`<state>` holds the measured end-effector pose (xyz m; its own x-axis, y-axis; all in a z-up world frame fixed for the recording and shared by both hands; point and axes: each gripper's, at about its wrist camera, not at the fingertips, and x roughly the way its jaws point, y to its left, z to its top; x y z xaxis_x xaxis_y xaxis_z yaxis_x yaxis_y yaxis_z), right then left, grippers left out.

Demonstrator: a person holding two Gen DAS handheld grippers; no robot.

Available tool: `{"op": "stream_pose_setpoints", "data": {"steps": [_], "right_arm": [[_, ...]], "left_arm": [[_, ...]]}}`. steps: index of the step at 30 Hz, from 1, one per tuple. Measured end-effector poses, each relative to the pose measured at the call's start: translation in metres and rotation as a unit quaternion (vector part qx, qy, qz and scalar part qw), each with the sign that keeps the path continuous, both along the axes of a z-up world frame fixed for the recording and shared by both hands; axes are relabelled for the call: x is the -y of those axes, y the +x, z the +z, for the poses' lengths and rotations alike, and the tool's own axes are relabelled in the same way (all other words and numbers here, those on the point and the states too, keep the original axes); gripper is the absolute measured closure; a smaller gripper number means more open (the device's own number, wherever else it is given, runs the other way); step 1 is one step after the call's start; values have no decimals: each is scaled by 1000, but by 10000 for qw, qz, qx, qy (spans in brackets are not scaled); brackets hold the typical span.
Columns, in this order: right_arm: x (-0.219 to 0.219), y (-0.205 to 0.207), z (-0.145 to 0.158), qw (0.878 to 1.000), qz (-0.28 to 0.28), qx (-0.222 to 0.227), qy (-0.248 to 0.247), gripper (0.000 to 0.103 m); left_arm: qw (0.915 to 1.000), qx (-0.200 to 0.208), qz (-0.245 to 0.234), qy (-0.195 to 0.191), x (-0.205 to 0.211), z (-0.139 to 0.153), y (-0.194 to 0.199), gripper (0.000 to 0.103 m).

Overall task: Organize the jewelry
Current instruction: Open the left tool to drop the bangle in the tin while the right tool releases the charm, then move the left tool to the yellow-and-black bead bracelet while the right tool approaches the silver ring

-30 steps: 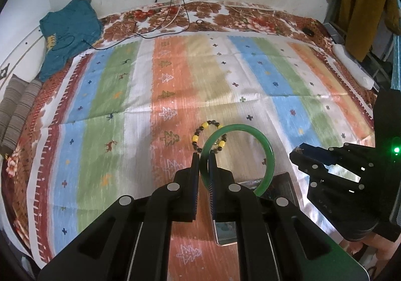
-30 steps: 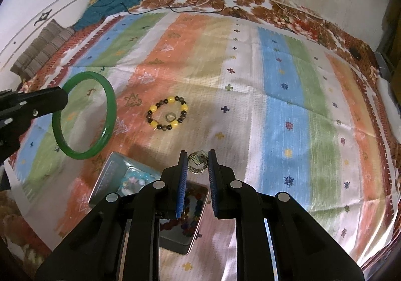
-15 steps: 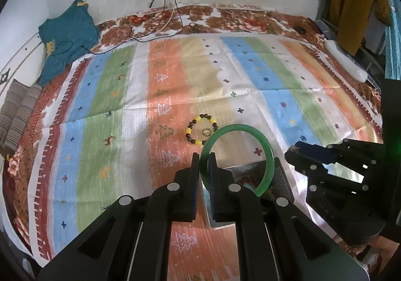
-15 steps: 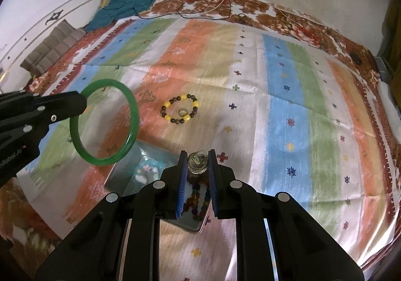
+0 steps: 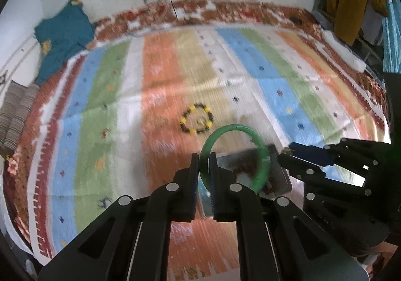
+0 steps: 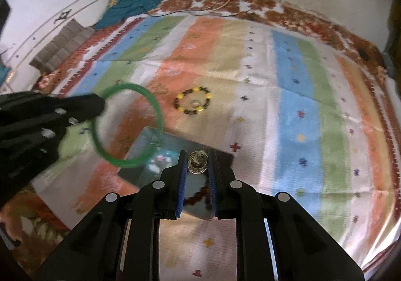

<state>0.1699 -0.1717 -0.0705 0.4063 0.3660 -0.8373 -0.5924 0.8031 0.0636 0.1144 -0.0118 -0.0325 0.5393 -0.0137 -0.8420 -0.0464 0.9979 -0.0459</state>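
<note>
Both grippers now hover over the tin (image 6: 175,155), left fingers (image 5: 194,168) pinching the green bangle (image 5: 235,128), right fingers (image 6: 182,168) clamping a ring (image 6: 198,162).

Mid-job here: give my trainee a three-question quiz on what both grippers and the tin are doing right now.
1. True or false: the left gripper is shut on the green bangle.
2. What does the right gripper hold? A) beaded bracelet B) small metal ring C) nothing
3. Fill in: the beaded bracelet lies on the striped ____, beyond the open tin.

Key: 1 true. 2 B, the small metal ring. 3 blanket.
</note>
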Motion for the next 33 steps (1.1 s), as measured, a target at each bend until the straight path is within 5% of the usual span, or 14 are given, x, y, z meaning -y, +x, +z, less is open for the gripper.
{"op": "stream_pose_setpoints", "data": {"steps": [3, 8, 20, 33], "right_arm": [[-1, 0, -1, 9999, -60, 76, -115, 65], [3, 4, -4, 9998, -153, 7, -154, 64], [11, 24, -3, 9987, -490, -6, -121, 44], [-2, 52, -11, 9982, -564, -86, -177, 35]], "left_arm": [[9998, -24, 54, 169, 0, -3, 0, 90], [9998, -40, 177, 104, -7, -3, 1, 77], [9981, -130, 572, -212, -37, -5, 15, 55], [9965, -437, 673, -243, -53, -26, 60, 48]]}}
